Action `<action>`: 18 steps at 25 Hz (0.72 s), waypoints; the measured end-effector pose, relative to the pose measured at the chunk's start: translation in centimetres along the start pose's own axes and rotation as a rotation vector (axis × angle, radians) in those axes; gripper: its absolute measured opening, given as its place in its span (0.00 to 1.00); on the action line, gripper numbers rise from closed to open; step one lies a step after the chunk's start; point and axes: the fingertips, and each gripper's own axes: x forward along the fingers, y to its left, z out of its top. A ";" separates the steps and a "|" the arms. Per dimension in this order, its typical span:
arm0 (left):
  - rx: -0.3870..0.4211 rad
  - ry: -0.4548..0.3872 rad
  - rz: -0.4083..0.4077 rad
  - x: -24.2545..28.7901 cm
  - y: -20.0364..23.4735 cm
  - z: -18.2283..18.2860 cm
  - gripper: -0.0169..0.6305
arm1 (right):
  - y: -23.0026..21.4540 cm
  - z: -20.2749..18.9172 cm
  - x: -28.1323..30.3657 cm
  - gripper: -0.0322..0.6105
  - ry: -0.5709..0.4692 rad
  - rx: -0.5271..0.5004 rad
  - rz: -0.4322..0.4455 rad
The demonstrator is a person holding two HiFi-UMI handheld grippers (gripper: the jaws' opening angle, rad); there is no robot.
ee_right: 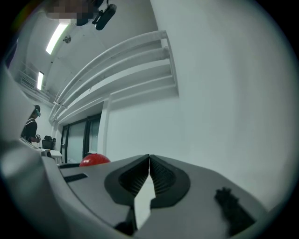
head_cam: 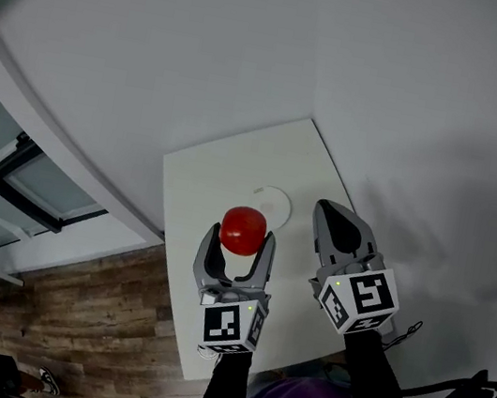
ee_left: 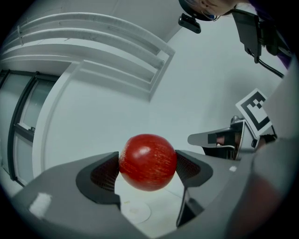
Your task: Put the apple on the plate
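A red apple [head_cam: 243, 230] sits between the two jaws of my left gripper [head_cam: 241, 237], which is shut on it and holds it in the air above the small white table [head_cam: 203, 176]. In the left gripper view the apple [ee_left: 148, 162] fills the gap between the dark pads, and a small white plate [ee_left: 136, 211] lies on the table below it. The plate [head_cam: 273, 202] lies just beyond the apple in the head view. My right gripper [head_cam: 334, 216] hovers to the right of the plate with its jaws pressed together and nothing in them. The apple [ee_right: 94, 160] peeks over the left gripper in the right gripper view.
The white table stands against a white wall [head_cam: 208, 53]. Wooden floor [head_cam: 103, 320] lies to its left, with a glass partition [head_cam: 15, 171] beyond. A person [ee_right: 31, 126] stands far off in the right gripper view.
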 end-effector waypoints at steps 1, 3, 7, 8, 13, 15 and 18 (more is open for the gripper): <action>0.003 0.010 0.003 0.6 0.1 -0.2 0.61 | -0.4 -0.1 0.5 0.06 0.007 0.001 0.002; 0.005 0.045 0.009 1.4 0.2 -0.8 0.61 | -1.3 -0.4 1.1 0.07 0.017 0.006 -0.005; 0.032 0.070 -0.008 2.2 0.6 -2.5 0.61 | -2.5 -1.3 1.5 0.07 0.025 0.019 -0.025; 0.034 0.079 -0.013 2.4 0.7 -2.9 0.61 | -2.5 -1.5 1.5 0.07 0.027 0.021 -0.029; 0.017 0.132 -0.052 4.1 1.7 -4.4 0.61 | -3.0 -1.6 2.1 0.06 0.041 0.026 -0.068; 0.021 0.150 -0.069 4.8 2.3 -5.1 0.61 | -3.0 -1.8 2.3 0.06 0.049 0.028 -0.084; 0.026 0.189 -0.094 5.7 3.0 -6.8 0.61 | -3.1 -2.5 2.8 0.06 0.061 0.025 -0.106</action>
